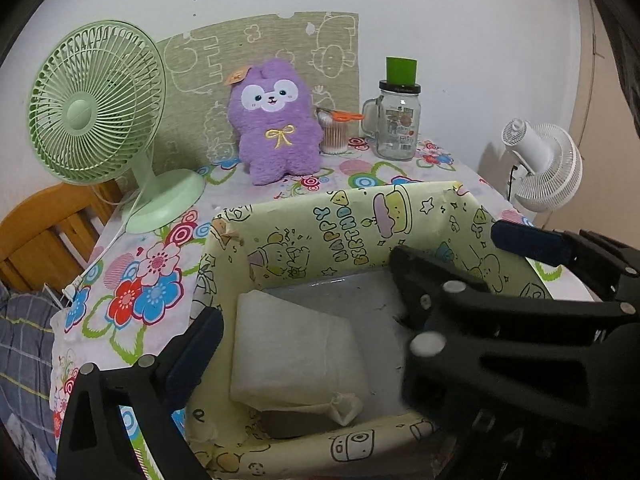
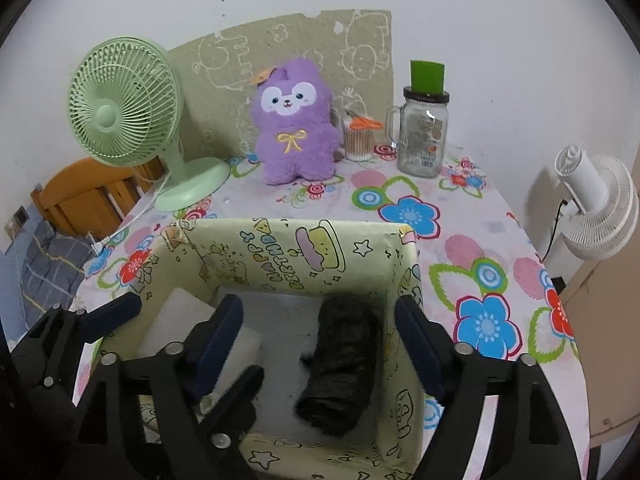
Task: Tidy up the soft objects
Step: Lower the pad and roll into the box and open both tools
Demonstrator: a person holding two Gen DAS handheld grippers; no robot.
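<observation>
The right claw (image 2: 320, 340) stands open above the box, and the rolled black cloth (image 2: 340, 364) lies loose between its two fingers, on the box floor; the pads do not press it. The left claw (image 1: 352, 288) is wide open too, over the folded white cloth (image 1: 296, 356), which rests flat in the left part of the same box.

Both cloths look light and soft, so I judge they will bend and may unroll if they are pinched at one edge only. It is better to take the black roll across its middle, and the white one over its thick folded side, not by the loose corner near the front wall.

The paper-covered box (image 1: 360, 216) has thin walls that look easy to push out of shape. On its inner back wall I can read "HAPPY BIRTHDAY" among cartoon drawings.

Further back on the table (image 2: 472, 248) sits a purple plush toy (image 2: 294, 124), soft and easy to squeeze at the body. The glass jar (image 2: 424, 136) has a label, too small to read.
</observation>
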